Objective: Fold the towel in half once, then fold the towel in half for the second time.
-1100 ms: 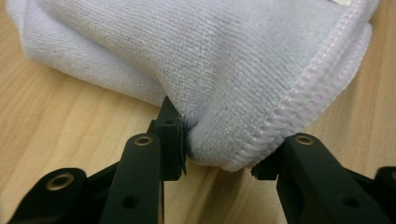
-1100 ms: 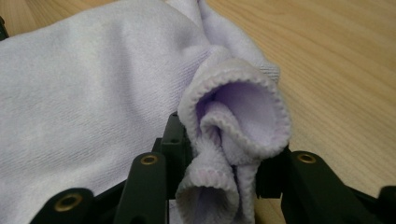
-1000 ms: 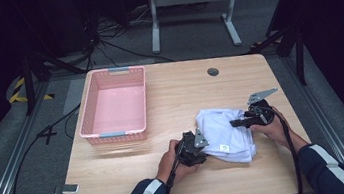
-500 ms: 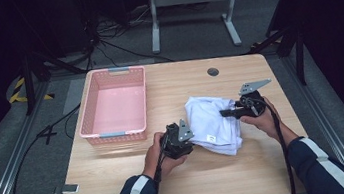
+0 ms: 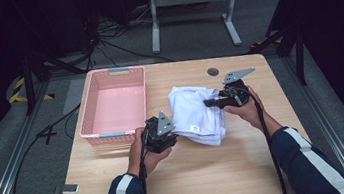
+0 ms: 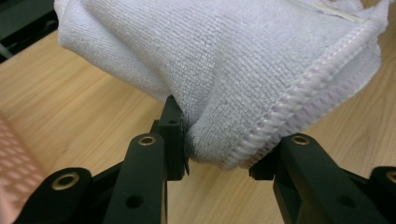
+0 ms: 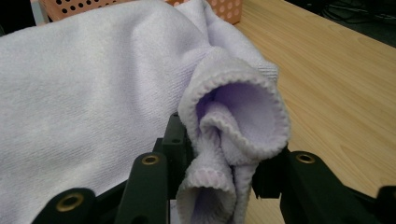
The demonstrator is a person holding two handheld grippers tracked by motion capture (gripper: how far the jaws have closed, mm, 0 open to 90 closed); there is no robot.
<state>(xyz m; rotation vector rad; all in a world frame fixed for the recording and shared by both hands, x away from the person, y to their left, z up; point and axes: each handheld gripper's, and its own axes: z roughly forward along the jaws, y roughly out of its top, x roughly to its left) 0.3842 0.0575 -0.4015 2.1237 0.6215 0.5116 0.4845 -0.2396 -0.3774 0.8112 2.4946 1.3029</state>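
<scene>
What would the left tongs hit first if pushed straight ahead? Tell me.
Judging by the left gripper view, the left tongs already pinch the folded white towel, so pushing on would just drive into its bunched folds. Beyond the towel, probably bare table; depth there is unclear.

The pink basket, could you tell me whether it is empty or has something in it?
Empty: the pink basket shows a bare floor; the white towel is beside it.

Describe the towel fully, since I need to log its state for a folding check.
The towel is pale lilac-white terry cloth with stitched hems and a small label. It is folded into a thick bundle. The left gripper is clamped on its near left edge and the right gripper on a bunched corner. It is beside the pink basket, over the wooden table.
</scene>
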